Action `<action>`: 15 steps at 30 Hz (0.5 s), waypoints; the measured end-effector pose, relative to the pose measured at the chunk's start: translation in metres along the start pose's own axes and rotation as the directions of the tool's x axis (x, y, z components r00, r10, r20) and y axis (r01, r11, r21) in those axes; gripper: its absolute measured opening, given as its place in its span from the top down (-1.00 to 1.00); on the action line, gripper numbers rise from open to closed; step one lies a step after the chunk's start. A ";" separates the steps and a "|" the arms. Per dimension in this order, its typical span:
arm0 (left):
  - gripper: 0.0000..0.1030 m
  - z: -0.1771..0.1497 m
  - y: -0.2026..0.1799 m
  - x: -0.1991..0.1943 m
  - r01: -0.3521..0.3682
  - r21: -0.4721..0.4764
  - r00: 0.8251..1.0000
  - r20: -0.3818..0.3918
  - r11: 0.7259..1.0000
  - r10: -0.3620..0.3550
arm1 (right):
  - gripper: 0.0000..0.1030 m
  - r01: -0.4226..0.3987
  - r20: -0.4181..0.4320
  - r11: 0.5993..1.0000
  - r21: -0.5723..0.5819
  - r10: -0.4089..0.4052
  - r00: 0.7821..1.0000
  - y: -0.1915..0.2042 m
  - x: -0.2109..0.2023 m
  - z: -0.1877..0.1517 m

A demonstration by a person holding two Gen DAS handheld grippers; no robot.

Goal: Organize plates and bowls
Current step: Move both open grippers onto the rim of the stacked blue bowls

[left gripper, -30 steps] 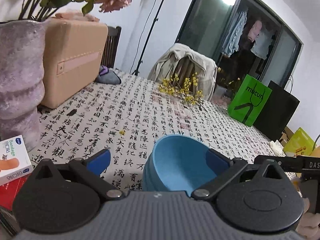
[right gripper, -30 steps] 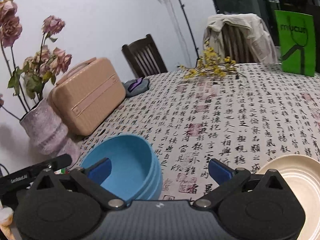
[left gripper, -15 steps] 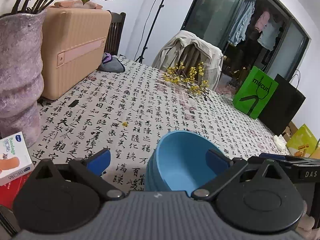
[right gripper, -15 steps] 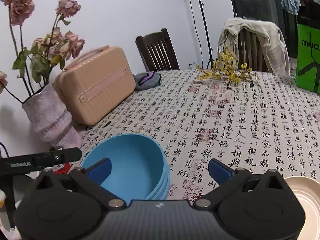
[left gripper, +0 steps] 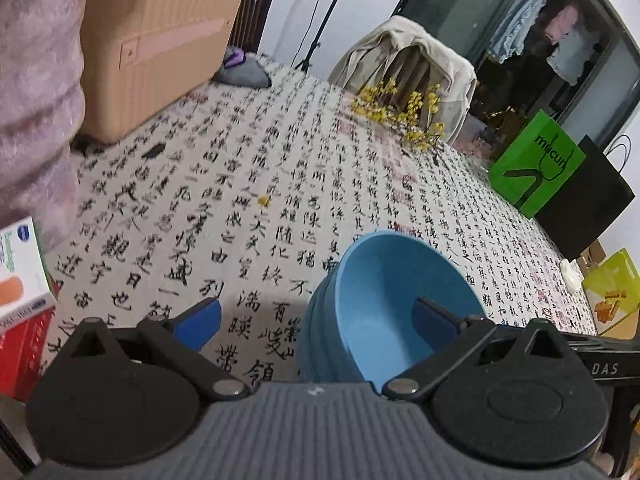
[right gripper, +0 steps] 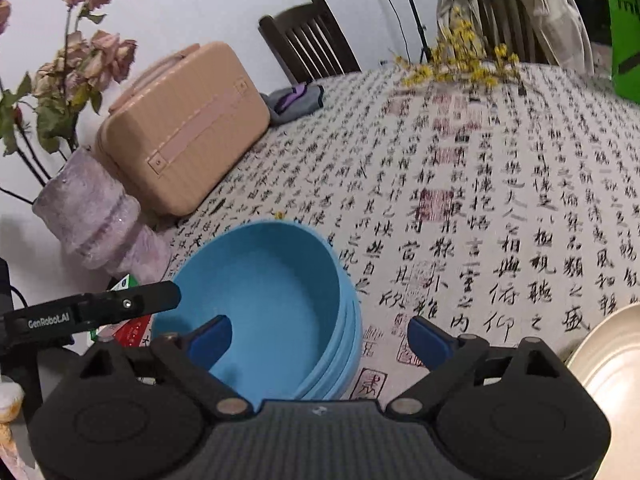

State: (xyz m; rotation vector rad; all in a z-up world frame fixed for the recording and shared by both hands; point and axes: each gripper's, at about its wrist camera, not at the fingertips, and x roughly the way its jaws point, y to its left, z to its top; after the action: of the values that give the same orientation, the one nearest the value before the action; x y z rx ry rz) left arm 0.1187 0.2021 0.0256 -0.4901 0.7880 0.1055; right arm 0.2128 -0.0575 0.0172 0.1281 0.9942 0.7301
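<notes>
Bowls (right gripper: 276,304) stacked on counter (right gripper: 500,200); left tool (left gripper: 316,318) wide, straddling near rim; right tool (right gripper: 320,338) tilted down, closing, rim between pads, untouched.

Blue bowls (right gripper: 272,292), cream plate (right gripper: 608,380), calligraphy-print tablecloth (right gripper: 500,200)

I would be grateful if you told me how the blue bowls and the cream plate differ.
The blue bowls are deep and nested in a stack; the cream plate is shallow and apparently single. The bowls show whole; the plate is cut off at the right wrist view's edge. The right tongs, closing, straddle the bowls' near rim without pressing it; the plate lies outside them. Both rest on the calligraphy tablecloth.
</notes>
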 end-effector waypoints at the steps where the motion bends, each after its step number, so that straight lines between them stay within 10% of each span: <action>1: -1.00 -0.001 -0.001 0.001 -0.003 -0.007 1.000 -0.005 1.000 0.003 | -0.80 0.002 -0.008 1.000 0.007 -0.002 1.000 -0.001 0.003 0.000; 15: -1.00 -0.006 -0.004 0.027 0.029 -0.045 0.994 -0.105 0.999 -0.033 | -0.49 0.002 -0.119 0.996 0.087 0.009 0.993 -0.007 0.032 0.000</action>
State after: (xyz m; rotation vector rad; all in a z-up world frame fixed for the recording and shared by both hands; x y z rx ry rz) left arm 0.1345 0.1935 0.0048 -0.5519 0.8828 0.0680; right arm 0.2272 -0.0434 -0.0084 0.1634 1.1411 0.7039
